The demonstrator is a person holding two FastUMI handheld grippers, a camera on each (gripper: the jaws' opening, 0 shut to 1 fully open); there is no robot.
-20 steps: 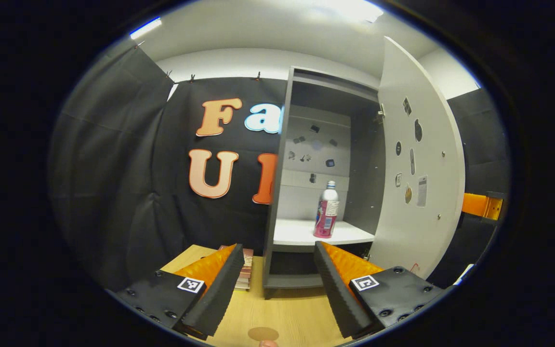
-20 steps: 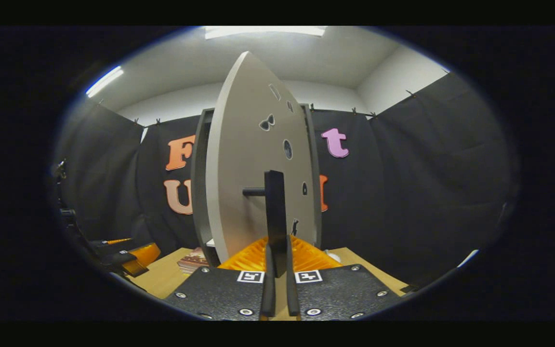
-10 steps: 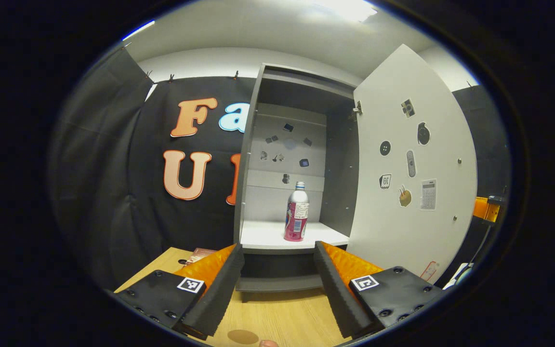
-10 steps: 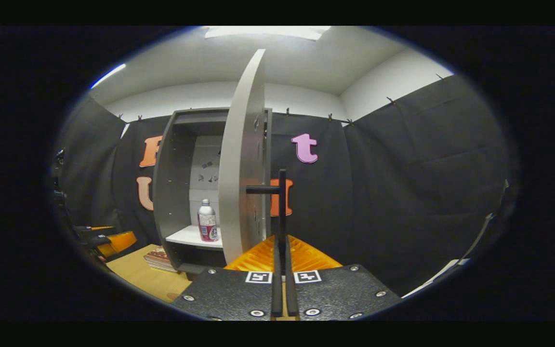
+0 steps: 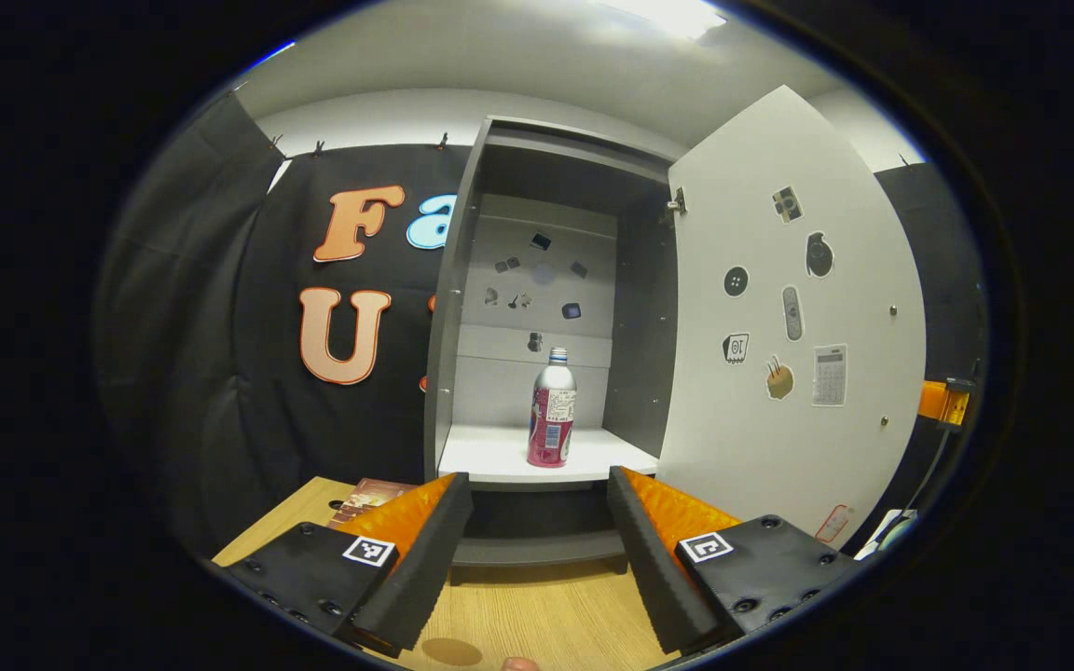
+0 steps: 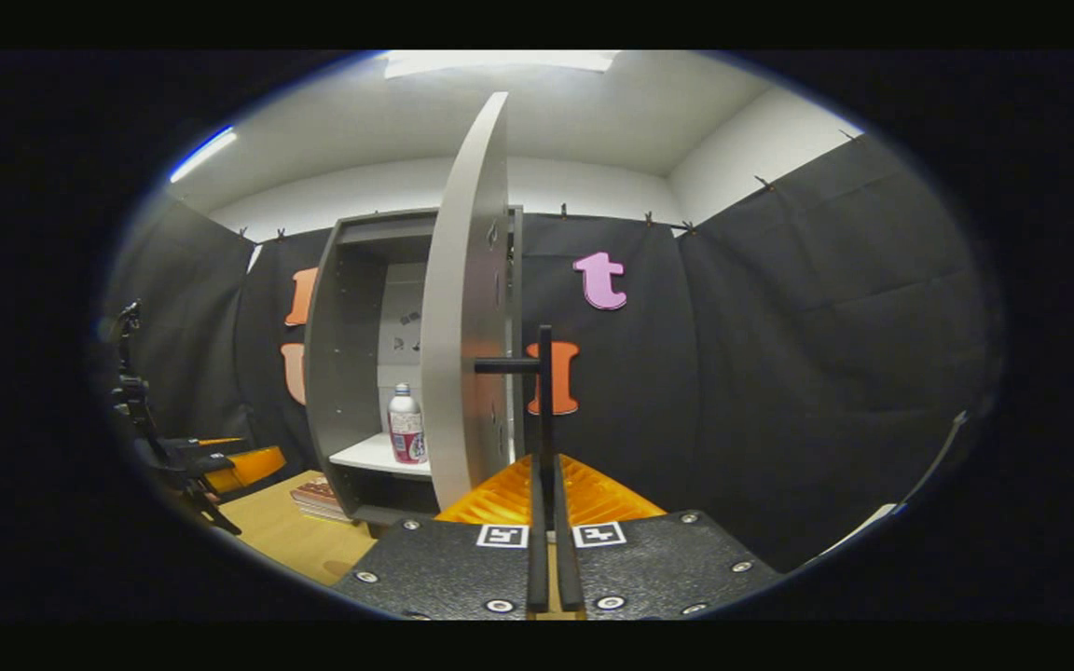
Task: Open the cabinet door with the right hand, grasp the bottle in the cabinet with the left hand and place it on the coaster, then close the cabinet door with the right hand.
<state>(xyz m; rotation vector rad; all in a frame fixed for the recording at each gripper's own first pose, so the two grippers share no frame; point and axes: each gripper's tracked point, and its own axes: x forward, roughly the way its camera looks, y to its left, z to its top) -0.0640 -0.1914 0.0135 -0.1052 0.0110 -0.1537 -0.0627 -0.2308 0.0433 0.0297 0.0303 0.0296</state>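
The grey cabinet (image 5: 451,308) stands open on the wooden table, its white door (image 5: 789,317) swung out to the right. On its white shelf a silver bottle with a pink label (image 5: 551,410) stands upright, straight ahead of my open left gripper (image 5: 537,485), which hangs well short of it with nothing between its fingers. A round brown coaster (image 5: 451,650) lies on the table below that gripper. In the right gripper view the door (image 6: 467,308) is edge-on, and my right gripper (image 6: 545,475) is shut on its black bar handle (image 6: 544,391). The bottle (image 6: 405,438) shows past the door.
A stack of books (image 5: 369,492) lies on the table left of the cabinet's foot, and the same books (image 6: 318,496) show in the right gripper view. The cabinet has a dark lower compartment (image 5: 537,522) under the shelf. Black cloth walls close in behind and on both sides.
The right gripper has pulled the door from partly open to wide open. The left gripper has shifted so the bottle now sits centred between its fingers.
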